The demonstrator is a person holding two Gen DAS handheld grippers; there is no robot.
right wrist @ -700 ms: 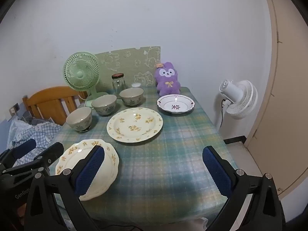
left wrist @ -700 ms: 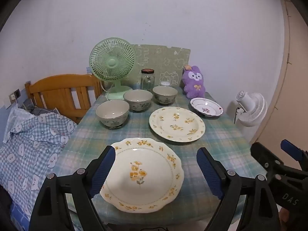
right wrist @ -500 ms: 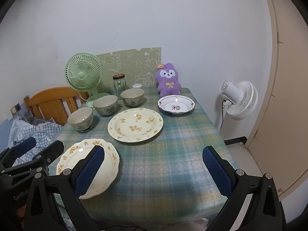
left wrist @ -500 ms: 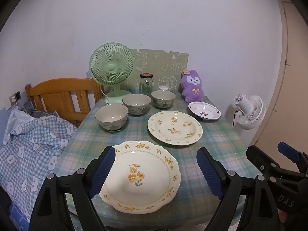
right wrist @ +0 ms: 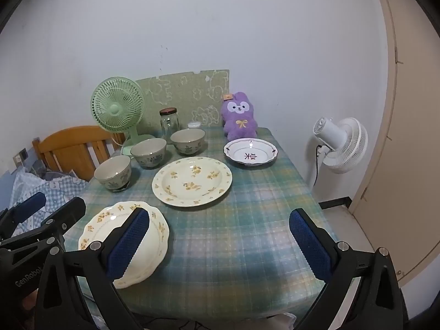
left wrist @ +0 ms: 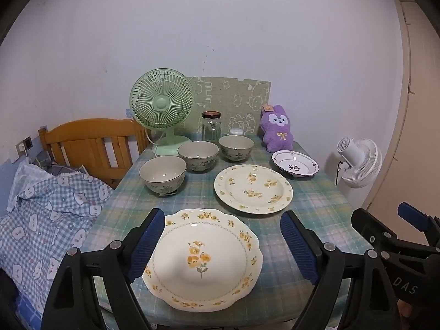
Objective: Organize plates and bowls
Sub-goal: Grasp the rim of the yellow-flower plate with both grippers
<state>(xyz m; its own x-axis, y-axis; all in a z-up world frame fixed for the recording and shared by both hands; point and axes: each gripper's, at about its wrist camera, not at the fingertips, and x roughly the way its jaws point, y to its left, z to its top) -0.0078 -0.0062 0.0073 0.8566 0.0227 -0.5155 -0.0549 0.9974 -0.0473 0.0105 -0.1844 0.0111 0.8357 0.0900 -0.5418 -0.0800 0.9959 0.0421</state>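
A scalloped cream plate with yellow flowers (left wrist: 203, 255) lies at the table's near edge; it also shows in the right wrist view (right wrist: 123, 236). Behind it lies a round yellow-flowered plate (left wrist: 253, 188) (right wrist: 192, 181), then a small white dish with a red mark (left wrist: 294, 162) (right wrist: 250, 152). Three grey bowls (left wrist: 162, 173) (left wrist: 198, 155) (left wrist: 236, 147) stand in a row at the left. My left gripper (left wrist: 222, 244) is open, its fingers either side of the scalloped plate, above it. My right gripper (right wrist: 220, 244) is open and empty over the table's near right.
A green desk fan (left wrist: 162, 110), a glass jar (left wrist: 211, 126) and a purple plush rabbit (left wrist: 277, 129) stand at the back of the checked tablecloth (right wrist: 247, 220). A wooden bed frame (left wrist: 88, 143) is at the left, a white floor fan (right wrist: 341, 143) at the right.
Both grippers have drawn back and risen slightly, so the dishes sit a little lower and farther in view. Nothing on the table has moved.
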